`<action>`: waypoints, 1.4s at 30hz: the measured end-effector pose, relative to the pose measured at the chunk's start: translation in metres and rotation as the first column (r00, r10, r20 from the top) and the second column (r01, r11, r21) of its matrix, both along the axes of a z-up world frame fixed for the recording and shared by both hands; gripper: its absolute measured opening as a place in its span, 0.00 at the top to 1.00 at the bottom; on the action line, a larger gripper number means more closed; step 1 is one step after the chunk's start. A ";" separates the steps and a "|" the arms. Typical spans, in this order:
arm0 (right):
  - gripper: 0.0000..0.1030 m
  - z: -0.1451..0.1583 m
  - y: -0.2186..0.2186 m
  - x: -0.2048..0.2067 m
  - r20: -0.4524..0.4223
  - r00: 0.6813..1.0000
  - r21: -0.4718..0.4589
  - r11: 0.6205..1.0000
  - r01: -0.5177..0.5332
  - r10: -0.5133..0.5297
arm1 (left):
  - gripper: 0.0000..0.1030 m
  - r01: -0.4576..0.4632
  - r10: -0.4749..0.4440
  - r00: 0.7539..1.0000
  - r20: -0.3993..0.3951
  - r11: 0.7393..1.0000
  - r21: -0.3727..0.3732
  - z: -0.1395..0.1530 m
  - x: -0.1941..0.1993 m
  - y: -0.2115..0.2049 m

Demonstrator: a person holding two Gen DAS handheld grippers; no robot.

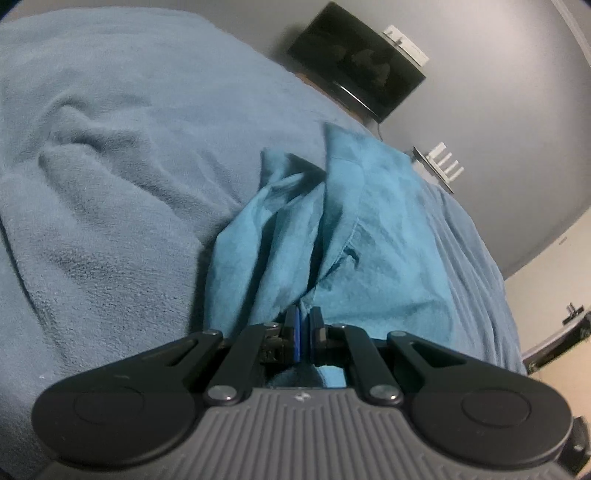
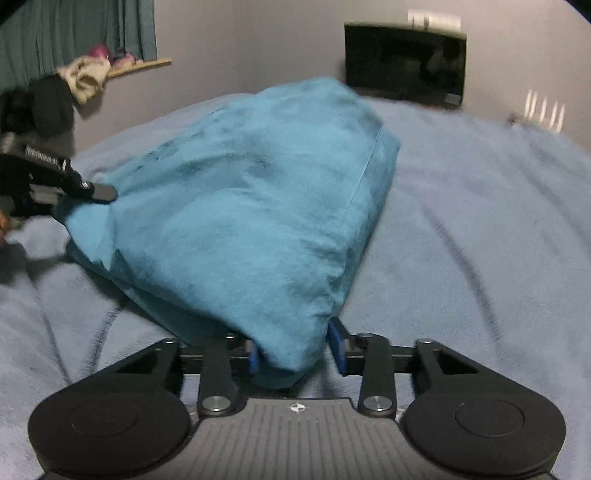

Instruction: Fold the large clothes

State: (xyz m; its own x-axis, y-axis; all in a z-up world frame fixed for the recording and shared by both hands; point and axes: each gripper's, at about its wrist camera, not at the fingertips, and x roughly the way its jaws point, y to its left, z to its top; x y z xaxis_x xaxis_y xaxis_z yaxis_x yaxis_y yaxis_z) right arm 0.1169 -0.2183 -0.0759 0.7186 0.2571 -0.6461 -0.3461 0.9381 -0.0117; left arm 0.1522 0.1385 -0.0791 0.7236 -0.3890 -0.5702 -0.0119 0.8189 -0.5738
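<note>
A teal garment [image 1: 332,229] lies bunched on a grey-blue blanket [image 1: 110,166] that covers the bed. My left gripper [image 1: 305,325] is shut on an edge of the garment, its blue pads pressed together on the cloth. In the right wrist view the garment [image 2: 251,206] is lifted into a puffed mound. My right gripper [image 2: 295,350] has its jaws apart with a fold of the garment between the blue pads [image 2: 337,343]. The left gripper [image 2: 92,192] shows at the far left of that view, holding the garment's other corner.
A dark TV screen [image 1: 354,62] hangs on the grey wall beyond the bed, also in the right wrist view [image 2: 404,62]. A white router [image 1: 439,166] stands on a shelf. Clothes [image 2: 85,77] and a teal curtain [image 2: 74,29] are at the back left. The blanket [image 2: 480,221] spreads all around.
</note>
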 end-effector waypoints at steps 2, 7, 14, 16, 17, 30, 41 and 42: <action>0.74 0.011 -0.002 -0.009 0.069 0.997 -0.040 0.998 0.042 -0.039 | 1.00 -0.005 0.005 1.000 0.010 0.999 0.038 0.005 -0.003 -0.003; 0.71 -0.005 -0.029 0.008 -0.114 0.986 0.057 0.990 0.130 -0.123 | 1.00 -0.095 0.094 0.994 -0.049 0.995 -0.031 -0.007 0.000 0.017; 0.46 0.022 -0.029 -0.005 -0.124 0.991 0.079 0.995 0.065 -0.055 | 0.93 -0.048 0.053 0.997 0.065 0.997 -0.065 0.010 -0.005 0.016; 0.42 0.036 -0.026 -0.004 -0.125 0.992 0.076 0.997 0.001 0.009 | 0.66 -0.019 0.023 0.995 0.098 0.999 -0.035 0.018 -0.001 0.005; 0.38 0.043 -0.025 -0.005 -0.122 0.991 0.087 0.995 -0.039 0.050 | 0.44 -0.006 0.009 0.994 0.109 1.000 -0.028 0.021 0.003 0.000; 0.35 0.028 -0.087 0.050 0.110 0.978 0.412 0.903 0.117 -0.177 | 0.29 0.048 -0.048 0.999 0.017 0.999 -0.010 0.037 0.171 -0.058; 0.33 -0.018 -0.100 0.094 0.031 0.978 0.505 0.848 0.163 -0.206 | 0.97 0.006 -0.005 1.000 0.030 1.000 -0.025 0.022 0.166 -0.034; 0.33 -0.019 -0.099 0.097 0.024 0.979 0.525 0.836 0.160 -0.202 | 0.97 -0.004 0.004 0.999 0.038 1.000 -0.003 0.022 0.163 -0.035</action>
